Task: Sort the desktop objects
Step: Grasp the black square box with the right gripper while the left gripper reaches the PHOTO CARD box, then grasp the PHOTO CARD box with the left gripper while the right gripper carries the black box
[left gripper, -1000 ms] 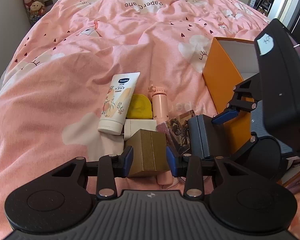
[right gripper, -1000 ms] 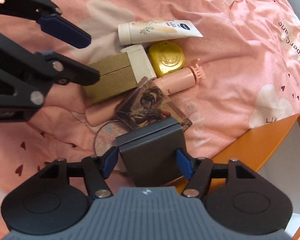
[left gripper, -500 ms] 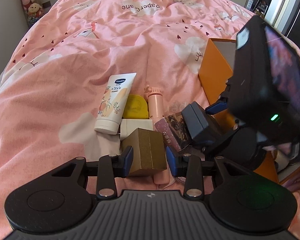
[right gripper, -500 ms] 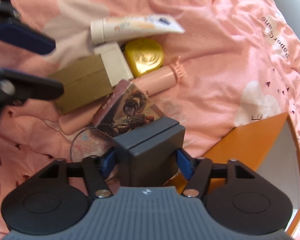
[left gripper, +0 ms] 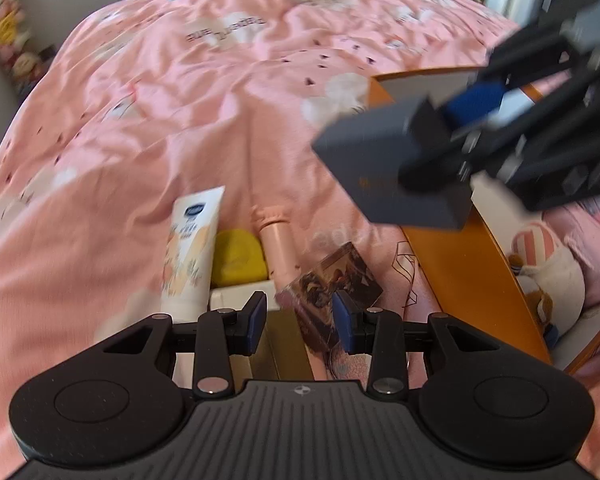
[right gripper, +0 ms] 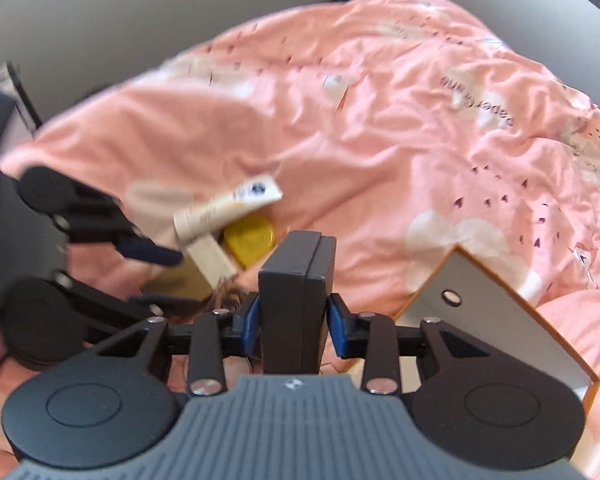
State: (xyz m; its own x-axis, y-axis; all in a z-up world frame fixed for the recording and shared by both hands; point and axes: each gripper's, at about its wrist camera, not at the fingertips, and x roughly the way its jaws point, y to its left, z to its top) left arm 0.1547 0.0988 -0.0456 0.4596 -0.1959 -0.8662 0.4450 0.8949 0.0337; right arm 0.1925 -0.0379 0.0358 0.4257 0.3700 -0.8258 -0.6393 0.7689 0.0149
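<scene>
Right gripper [right gripper: 292, 326], jaws just closing, clamps the dark grey box [right gripper: 296, 300] and holds it clear of the pink bedspread [right gripper: 380, 140], beside the orange box [right gripper: 500, 320]. Left gripper [left gripper: 300, 322] stands partly open over the gold box [left gripper: 284, 344]; whether its pads touch it cannot be told.

Right gripper [right gripper: 292, 324]: pitched steeply downward, raised clear of the bed. Its jaws have just been closing; both blue fingers [right gripper: 251, 322] now press the sides of a dark grey box [right gripper: 296, 300], which stands upright between them, off the bedding.

Left gripper [left gripper: 299, 322]: low, also pitched down, jaws partly apart. Whether its fingers [left gripper: 256, 320] press anything cannot be told; view blurred, clutter beneath.
</scene>
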